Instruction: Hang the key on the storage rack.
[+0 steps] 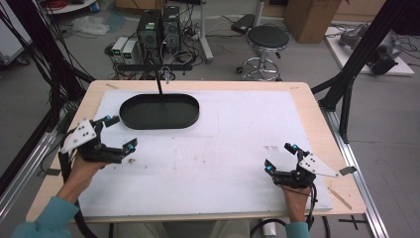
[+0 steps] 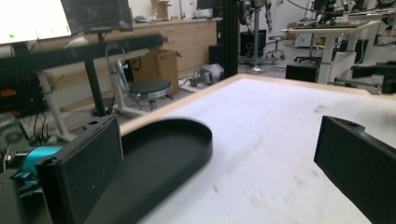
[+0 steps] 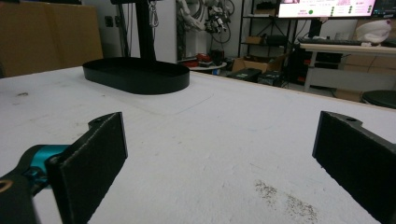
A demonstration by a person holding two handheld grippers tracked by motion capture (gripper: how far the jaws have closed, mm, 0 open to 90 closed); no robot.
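Shallow black oval tray (image 1: 159,111), matte, thin upright rim, sits empty at the far left of the white-matted wooden desk (image 1: 233,144). Left gripper (image 1: 120,133) hovers just beside the tray's near-left end, fingers (image 2: 84,168) spread wide, holding nothing. Right gripper (image 1: 281,156) sits well apart from the tray toward the near right, fingers (image 3: 91,163) equally wide and empty. Risk, judged: the left fingers could clip the light rim and skid the tray across the mat. Pads look finely textured; mat faintly scuffed.

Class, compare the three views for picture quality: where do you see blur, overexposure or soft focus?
High view: even lighting and sharp, the black tray crisp on the white mat. Left gripper view: the tray and table edge look smeared, and the monitor at top left is blown out white. Right gripper view: sharper, with the near jaws slightly soft.
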